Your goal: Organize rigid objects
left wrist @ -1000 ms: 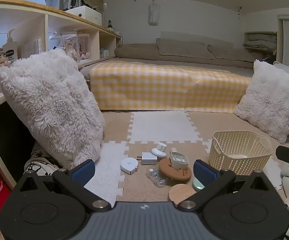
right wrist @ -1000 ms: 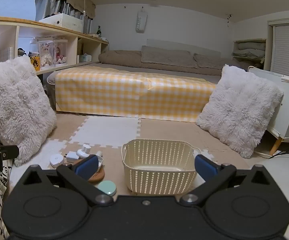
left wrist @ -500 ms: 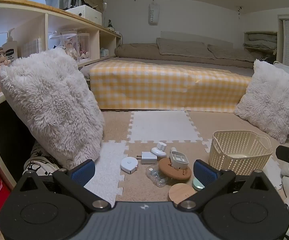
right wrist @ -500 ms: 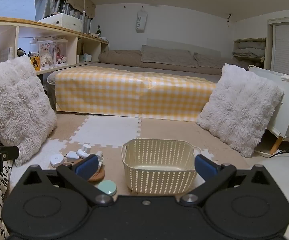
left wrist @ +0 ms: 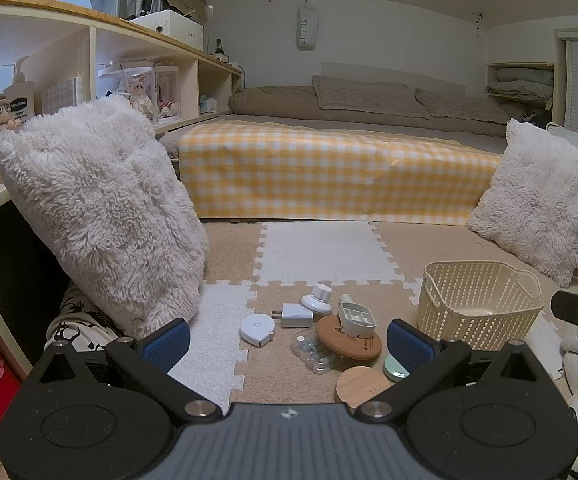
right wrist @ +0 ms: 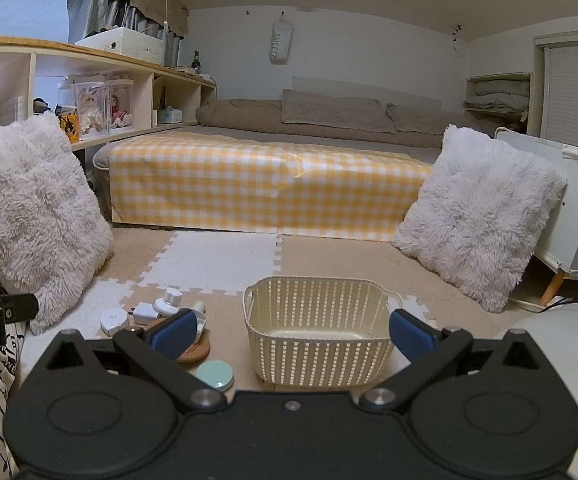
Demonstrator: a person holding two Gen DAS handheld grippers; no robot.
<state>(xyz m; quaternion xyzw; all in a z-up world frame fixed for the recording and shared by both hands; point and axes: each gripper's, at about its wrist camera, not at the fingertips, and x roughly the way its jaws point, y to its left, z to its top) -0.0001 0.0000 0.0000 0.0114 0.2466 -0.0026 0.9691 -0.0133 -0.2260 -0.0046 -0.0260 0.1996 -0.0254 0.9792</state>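
Left gripper [left wrist: 288,343] hanging released over foam mat [left wrist: 273,364], nothing between fingers. Right gripper [right wrist: 292,336] also spread wide, framing empty basket [right wrist: 319,344]. Clutter lying left of basket: tape measure [left wrist: 256,330], charger [left wrist: 293,315], cork coaster [left wrist: 349,342], wooden disc [left wrist: 361,386], mint lid [right wrist: 214,375].

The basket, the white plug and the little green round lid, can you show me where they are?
Basket [right wrist: 321,354], right wrist view, on its front wall.
White plug [left wrist: 295,315], left wrist view, on the middle of its body.
Green round lid [right wrist: 214,375], right wrist view, on the middle of its top.
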